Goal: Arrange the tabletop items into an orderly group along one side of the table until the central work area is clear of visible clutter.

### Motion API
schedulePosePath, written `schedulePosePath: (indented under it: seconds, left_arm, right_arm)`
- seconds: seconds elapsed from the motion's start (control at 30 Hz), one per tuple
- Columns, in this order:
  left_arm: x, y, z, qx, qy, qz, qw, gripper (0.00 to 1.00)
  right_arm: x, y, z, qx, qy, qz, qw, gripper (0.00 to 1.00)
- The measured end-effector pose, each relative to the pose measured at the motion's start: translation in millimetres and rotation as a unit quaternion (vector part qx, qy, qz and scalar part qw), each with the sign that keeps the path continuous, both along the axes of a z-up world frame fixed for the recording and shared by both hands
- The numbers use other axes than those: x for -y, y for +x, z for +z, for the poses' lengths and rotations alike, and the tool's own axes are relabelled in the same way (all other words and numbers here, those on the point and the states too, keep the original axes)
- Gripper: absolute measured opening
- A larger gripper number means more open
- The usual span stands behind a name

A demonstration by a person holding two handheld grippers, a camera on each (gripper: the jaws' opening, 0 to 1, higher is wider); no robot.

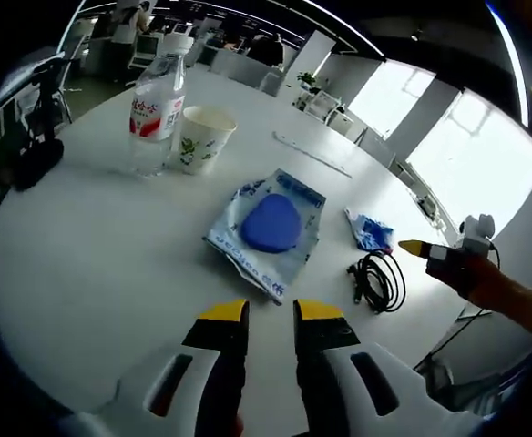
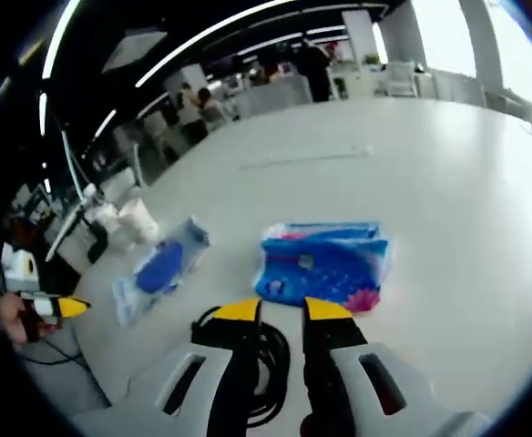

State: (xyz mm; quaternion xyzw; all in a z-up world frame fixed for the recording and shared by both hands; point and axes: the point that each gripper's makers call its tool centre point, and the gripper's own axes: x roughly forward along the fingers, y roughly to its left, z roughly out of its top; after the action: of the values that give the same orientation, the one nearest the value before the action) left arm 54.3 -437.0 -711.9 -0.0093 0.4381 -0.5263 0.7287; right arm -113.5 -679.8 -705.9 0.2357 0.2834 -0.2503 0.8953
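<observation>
left gripper (image 1: 271,314) slack-jawed, short of blue pouch (image 1: 268,226) | right gripper (image 2: 282,311) jaws parted over black cable (image 2: 271,360), before tissue pack (image 2: 325,264) | descend squarely, gather coil

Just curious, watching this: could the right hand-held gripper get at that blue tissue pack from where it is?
Probably yes. The right hand-held gripper points at the blue tissue pack lying just beyond its open jaws, with bare table between them. The coiled black cable lies under the jaws, not in the way.

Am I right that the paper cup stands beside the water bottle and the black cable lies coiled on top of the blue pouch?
Not quite: in the left gripper view the black cable lies on the bare table, apart from the blue pouch. The paper cup does stand beside the water bottle.
</observation>
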Motion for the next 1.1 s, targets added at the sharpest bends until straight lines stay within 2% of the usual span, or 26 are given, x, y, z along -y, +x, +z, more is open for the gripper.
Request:
schedulePosePath:
  seconds: [0.37,0.7,0.73,1.1]
  left_arm:
    - [3,-6.5,-2.1,-0.009,0.0,-0.003,1.0,0.16]
    - [2,-7.6,-7.2,-0.015,0.003,0.008,0.9998,0.16]
    - [2,-8.5,-8.3,-0.016,0.004,0.008,0.9998,0.16]
    - [2,-13.6,-19.6,-0.029,0.012,0.02,0.9993,0.17]
  right_arm:
    - [-30,23,-4.5,-0.01,-0.003,0.063,0.998,0.17]
    - [-54,41,-5.8,-0.017,-0.008,0.111,0.9937,0.17]
    - [-61,45,-6.6,-0.018,-0.008,0.126,0.9918,0.17]
    - [-79,51,-15.6,-0.036,-0.01,0.169,0.985,0.18]
